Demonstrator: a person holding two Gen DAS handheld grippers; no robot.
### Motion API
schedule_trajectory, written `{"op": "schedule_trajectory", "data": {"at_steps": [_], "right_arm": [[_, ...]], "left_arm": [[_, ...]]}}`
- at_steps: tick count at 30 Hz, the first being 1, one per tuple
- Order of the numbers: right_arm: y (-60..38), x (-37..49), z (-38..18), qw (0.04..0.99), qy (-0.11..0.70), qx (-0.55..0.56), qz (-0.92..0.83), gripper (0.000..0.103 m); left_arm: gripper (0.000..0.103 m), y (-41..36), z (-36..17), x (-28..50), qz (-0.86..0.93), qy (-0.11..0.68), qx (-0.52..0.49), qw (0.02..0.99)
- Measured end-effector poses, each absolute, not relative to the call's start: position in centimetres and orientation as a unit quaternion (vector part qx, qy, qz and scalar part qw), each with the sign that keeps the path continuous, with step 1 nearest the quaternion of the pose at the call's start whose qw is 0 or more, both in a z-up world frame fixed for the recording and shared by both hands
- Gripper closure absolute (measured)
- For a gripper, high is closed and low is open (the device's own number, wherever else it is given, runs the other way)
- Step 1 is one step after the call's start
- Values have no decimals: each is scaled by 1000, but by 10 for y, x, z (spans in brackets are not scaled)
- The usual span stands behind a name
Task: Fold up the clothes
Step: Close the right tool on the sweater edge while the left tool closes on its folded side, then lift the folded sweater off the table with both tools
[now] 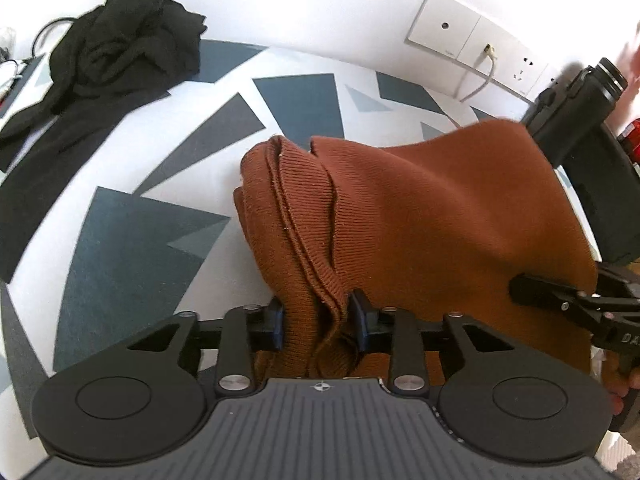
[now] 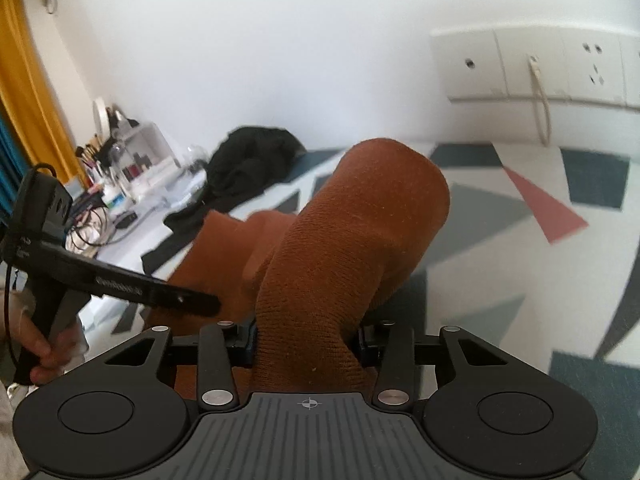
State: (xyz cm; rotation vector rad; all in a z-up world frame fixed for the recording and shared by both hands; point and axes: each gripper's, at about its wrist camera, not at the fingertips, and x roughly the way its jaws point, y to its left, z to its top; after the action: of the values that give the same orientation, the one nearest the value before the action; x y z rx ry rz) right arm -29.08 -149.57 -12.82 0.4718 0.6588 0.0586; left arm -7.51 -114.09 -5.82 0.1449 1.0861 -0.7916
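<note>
A rust-brown knit garment (image 1: 420,216) hangs lifted above the patterned surface, bunched in folds. My left gripper (image 1: 318,320) is shut on a gathered ribbed edge of it. In the right wrist view the same brown garment (image 2: 352,240) bulges up between the fingers, and my right gripper (image 2: 308,340) is shut on a thick fold of it. The right gripper (image 1: 560,300) also shows at the right edge of the left wrist view, at the cloth's other side. The left gripper (image 2: 120,284), held by a hand, shows at the left of the right wrist view.
A black garment (image 1: 112,64) lies crumpled at the far left of the white-and-grey patterned surface (image 1: 132,240). Wall sockets (image 1: 472,36) with a plugged cable sit on the white wall behind. A cluttered shelf with brushes and bottles (image 2: 116,176) stands far left.
</note>
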Motion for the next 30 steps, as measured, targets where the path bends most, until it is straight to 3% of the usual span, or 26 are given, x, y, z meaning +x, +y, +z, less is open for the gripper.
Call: {"op": "schedule_trajectory", "data": {"at_steps": [4, 7, 11, 19, 25, 29, 30], "right_arm": [[-1508, -296, -144, 901, 337, 272, 22, 62], [-1511, -293, -150, 896, 344, 279, 18, 55], [-1514, -288, -156, 889, 364, 280, 8, 45], [-1521, -300, -159, 872, 384, 304, 7, 37], [-1515, -293, -161, 880, 379, 286, 26, 31], [-1504, -285, -160, 892, 375, 252, 33, 32], [-1503, -283, -160, 892, 375, 250, 34, 38]], "left_arm": [[25, -1149, -66, -72, -369, 506, 114, 771], [22, -1150, -70, -70, -386, 501, 130, 764], [6, -1145, -81, -58, -376, 528, 103, 754], [5, -1132, -80, -65, -389, 576, 79, 715], [1, -1155, -82, -83, -402, 545, 120, 725], [1, -1164, -83, -86, -408, 531, 124, 732], [1, -1165, -83, -87, -409, 528, 125, 734]]}}
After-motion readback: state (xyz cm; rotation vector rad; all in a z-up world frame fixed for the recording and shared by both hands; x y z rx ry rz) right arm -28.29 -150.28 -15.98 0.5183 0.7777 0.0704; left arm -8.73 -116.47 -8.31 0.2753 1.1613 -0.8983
